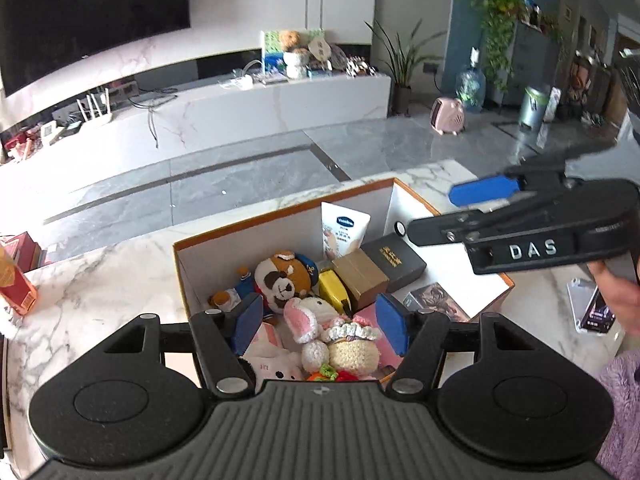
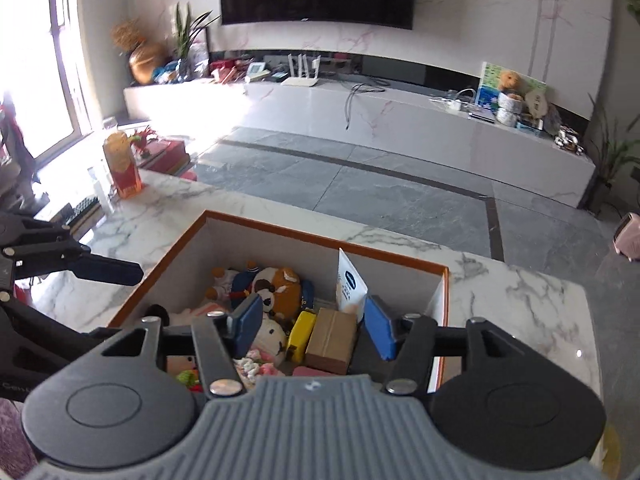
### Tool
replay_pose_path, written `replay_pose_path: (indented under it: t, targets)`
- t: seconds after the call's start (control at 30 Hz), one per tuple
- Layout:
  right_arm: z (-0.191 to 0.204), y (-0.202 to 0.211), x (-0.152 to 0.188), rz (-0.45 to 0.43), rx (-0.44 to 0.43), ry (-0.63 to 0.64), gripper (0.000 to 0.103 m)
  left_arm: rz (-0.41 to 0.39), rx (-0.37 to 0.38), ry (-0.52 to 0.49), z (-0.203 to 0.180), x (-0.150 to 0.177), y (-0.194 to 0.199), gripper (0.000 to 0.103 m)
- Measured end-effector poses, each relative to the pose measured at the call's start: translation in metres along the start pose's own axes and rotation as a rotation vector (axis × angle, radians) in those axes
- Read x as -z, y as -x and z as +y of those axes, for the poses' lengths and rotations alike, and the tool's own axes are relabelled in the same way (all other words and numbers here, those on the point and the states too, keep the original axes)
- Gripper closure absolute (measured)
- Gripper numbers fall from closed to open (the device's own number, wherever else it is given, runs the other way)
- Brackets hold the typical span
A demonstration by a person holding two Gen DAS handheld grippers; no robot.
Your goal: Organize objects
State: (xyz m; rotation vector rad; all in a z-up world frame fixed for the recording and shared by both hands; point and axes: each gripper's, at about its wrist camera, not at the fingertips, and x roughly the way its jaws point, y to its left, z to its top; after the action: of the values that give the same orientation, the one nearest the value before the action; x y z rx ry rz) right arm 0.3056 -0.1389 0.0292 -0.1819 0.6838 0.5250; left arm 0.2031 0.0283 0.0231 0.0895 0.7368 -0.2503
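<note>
An orange-rimmed white box (image 1: pixel 280 213) (image 2: pixel 320 236) stands on the marble table. It holds a panda-faced plush (image 1: pixel 284 276) (image 2: pixel 280 288), a pink-eared bunny (image 1: pixel 312 312), a crochet doll (image 1: pixel 352 344), a Vaseline tube (image 1: pixel 344 232) (image 2: pixel 352 284), a brown carton (image 1: pixel 360 280) (image 2: pixel 332 340), a yellow item (image 1: pixel 334 290) (image 2: pixel 302 334) and a black case (image 1: pixel 394 260). My left gripper (image 1: pixel 320 320) hovers open above the plush toys, holding nothing. My right gripper (image 2: pixel 314 324) (image 1: pixel 452 212) hangs open over the box's right half, also holding nothing.
An orange-red carton (image 1: pixel 14 280) (image 2: pixel 122 168) stands at the table's far left corner. A phone (image 1: pixel 592 308) lies right of the box, beside a hand (image 1: pixel 616 292) and a purple fuzzy sleeve (image 1: pixel 624 400). Beyond the table edge lie grey floor and a white TV bench (image 2: pixel 400 120).
</note>
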Motion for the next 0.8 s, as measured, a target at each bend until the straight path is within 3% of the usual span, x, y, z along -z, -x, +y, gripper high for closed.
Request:
replay_pose_path:
  t: [0.2,0.27,0.47,0.8]
  targets:
    - [0.020,0.046,0.047,-0.110,-0.002,-0.161,0.042,-0.089,-0.116,0.129,0.000,0.025,0.033,0.022]
    - [0.025,0.056,0.060,-0.136,0.007,-0.188,0.042,-0.110,-0.156,0.173,-0.001,0.033,0.037,0.016]
    - [0.031,0.066,0.090,-0.155,0.053,-0.217,0.037,-0.192,-0.286,0.182,-0.018,0.055,0.042,0.013]
    - [0.026,0.046,0.113,-0.130,0.105,-0.229,0.030,-0.169,-0.297,0.222,-0.028,0.067,0.019,0.013]
